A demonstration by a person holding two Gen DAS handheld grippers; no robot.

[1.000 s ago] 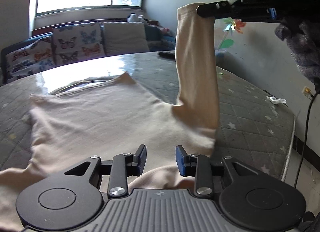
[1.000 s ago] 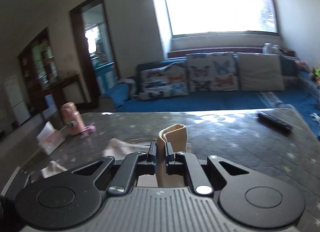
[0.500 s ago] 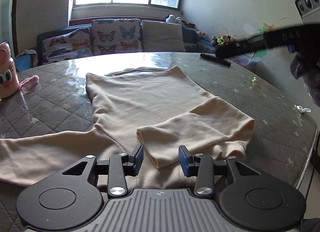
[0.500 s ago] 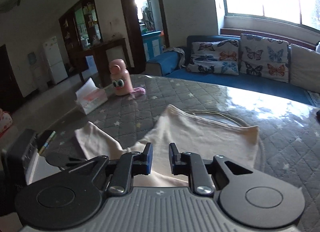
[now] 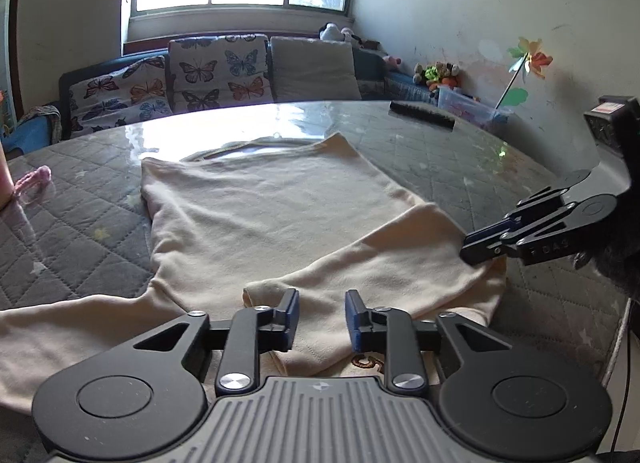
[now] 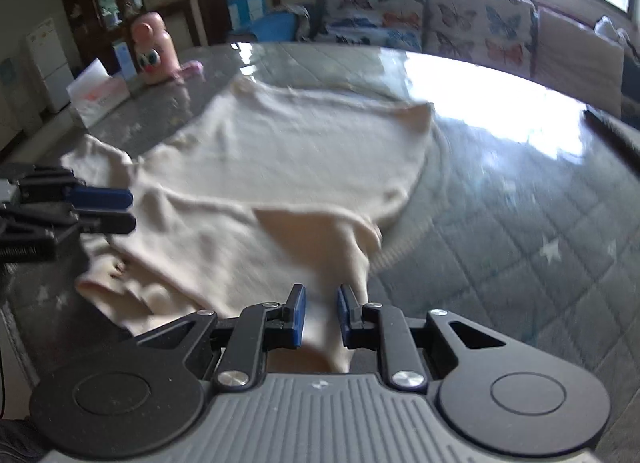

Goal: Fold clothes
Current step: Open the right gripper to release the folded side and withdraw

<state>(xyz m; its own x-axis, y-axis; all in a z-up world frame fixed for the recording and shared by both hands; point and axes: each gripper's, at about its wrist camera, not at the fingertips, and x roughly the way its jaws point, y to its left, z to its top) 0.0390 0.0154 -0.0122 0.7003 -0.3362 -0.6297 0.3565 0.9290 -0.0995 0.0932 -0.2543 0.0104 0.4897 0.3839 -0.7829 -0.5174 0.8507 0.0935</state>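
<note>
A cream long-sleeved shirt [image 5: 272, 215] lies flat on the grey quilted table [image 5: 460, 167], collar toward the window. One sleeve [image 5: 384, 267] is folded across the lower body; the other sleeve [image 5: 44, 335] trails off to the left. My left gripper [image 5: 322, 319] hovers open just above the cuff end of the folded sleeve. My right gripper [image 6: 320, 317] is open too, low over the shirt's right folded edge, with cloth showing beneath the gap. In the left wrist view the right gripper [image 5: 484, 247] sits at that fold. The left gripper [image 6: 104, 209] appears at the left of the right wrist view.
A pink bottle [image 6: 154, 47] and a tissue box [image 6: 96, 93] stand at the table's far left. A black remote [image 5: 422, 114] lies at the back right. A sofa with butterfly cushions [image 5: 216, 71] is behind. The table edge and a cable [image 5: 616, 347] are on the right.
The right gripper, which held the sleeve high in the air, laid it across the shirt's body, let go, and came down to the shirt's right fold. The left gripper stayed open.
</note>
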